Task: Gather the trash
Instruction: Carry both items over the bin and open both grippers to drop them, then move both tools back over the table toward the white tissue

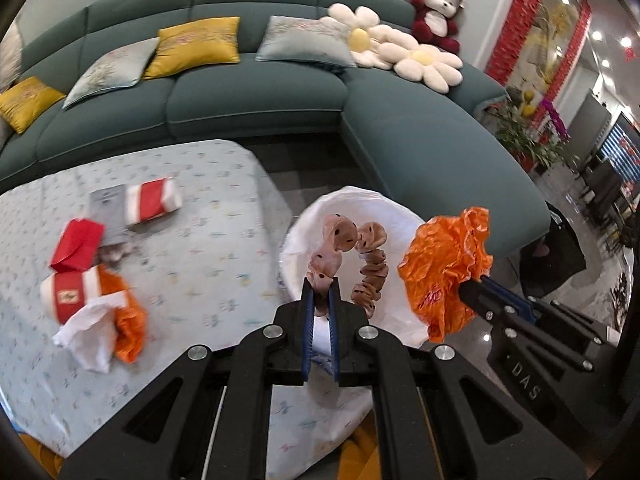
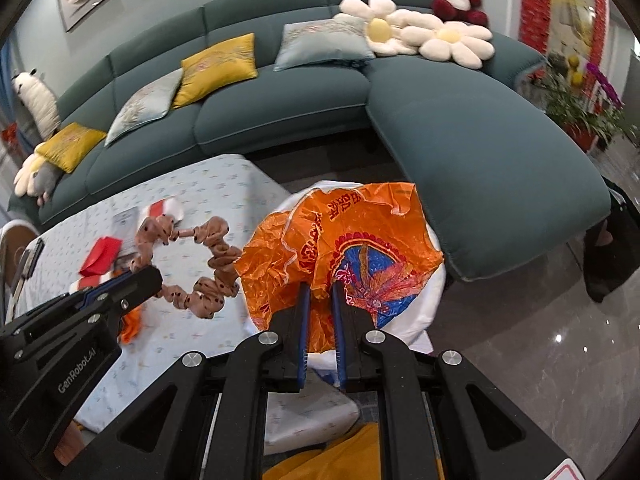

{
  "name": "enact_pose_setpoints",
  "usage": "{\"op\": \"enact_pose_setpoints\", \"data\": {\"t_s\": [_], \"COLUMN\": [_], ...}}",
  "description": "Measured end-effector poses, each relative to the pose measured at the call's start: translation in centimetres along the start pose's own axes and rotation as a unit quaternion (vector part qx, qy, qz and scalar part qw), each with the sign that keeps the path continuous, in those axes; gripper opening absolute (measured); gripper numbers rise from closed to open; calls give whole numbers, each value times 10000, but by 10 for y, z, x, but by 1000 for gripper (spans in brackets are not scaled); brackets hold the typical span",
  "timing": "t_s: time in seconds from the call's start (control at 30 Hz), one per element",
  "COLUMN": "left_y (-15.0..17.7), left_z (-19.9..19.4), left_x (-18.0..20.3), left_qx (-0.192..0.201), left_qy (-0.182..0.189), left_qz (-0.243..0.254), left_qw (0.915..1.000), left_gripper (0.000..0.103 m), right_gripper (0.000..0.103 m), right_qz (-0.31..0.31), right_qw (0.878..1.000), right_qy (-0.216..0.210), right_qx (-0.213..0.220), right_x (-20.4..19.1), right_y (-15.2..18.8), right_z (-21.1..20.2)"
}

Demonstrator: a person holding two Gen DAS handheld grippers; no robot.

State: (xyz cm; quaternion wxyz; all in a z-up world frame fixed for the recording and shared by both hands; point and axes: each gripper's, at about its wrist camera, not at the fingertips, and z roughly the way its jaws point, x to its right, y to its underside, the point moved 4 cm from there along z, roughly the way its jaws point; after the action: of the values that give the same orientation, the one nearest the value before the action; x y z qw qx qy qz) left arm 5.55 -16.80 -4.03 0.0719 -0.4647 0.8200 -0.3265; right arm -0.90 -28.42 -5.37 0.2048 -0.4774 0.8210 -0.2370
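The left hand-held gripper [image 1: 321, 280] pinches the dotted scrunchie [image 1: 352, 256] and the right hand-held gripper [image 2: 320, 288] pinches the orange bag [image 2: 340, 248], both above the white-lined bin [image 1: 384, 208]. Only a corner of the light bag is held, so it may slip and fall beside the bin.

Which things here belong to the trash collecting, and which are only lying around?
Job: orange plastic bag, brown dotted scrunchie, white-lined bin, wrappers on the table.
Lying about: sofa, yellow cushion, flower pillows, red plush bear.
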Motion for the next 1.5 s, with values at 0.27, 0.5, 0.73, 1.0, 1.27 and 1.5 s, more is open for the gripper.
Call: {"op": "enact_pose_setpoints", "data": {"t_s": [0.27, 0.5, 0.73, 1.0, 1.27, 1.5], "left_y": [-10, -19, -25, -27, -18, -1], "left_z": [48, 68, 64, 49, 23, -4], "left_x": [27, 30, 18, -13, -52, -97], "left_qx": [-285, -290, -191, -67, 29, 106], "left_qy": [116, 78, -107, -419, -620, -833], "left_qz": [128, 85, 15, -313, -671, -1095], "left_qw": [9994, 9995, 9998, 9986, 9958, 9904], "left_gripper": [7, 44, 53, 67, 73, 75], "right_gripper": [11, 12, 12, 45, 55, 59], "right_qz": [265, 294, 215, 72, -106, -308], "right_qw": [9995, 9992, 9995, 9999, 9999, 9995], "right_qy": [128, 159, 120, 132, 110, -6], "right_qx": [-134, -232, -185, -21, 61, 93], "right_x": [36, 40, 26, 7, -19, -53], "right_y": [-3, -6, -19, -31, -27, -22], "right_z": [27, 47, 57, 48, 30, 14]}}
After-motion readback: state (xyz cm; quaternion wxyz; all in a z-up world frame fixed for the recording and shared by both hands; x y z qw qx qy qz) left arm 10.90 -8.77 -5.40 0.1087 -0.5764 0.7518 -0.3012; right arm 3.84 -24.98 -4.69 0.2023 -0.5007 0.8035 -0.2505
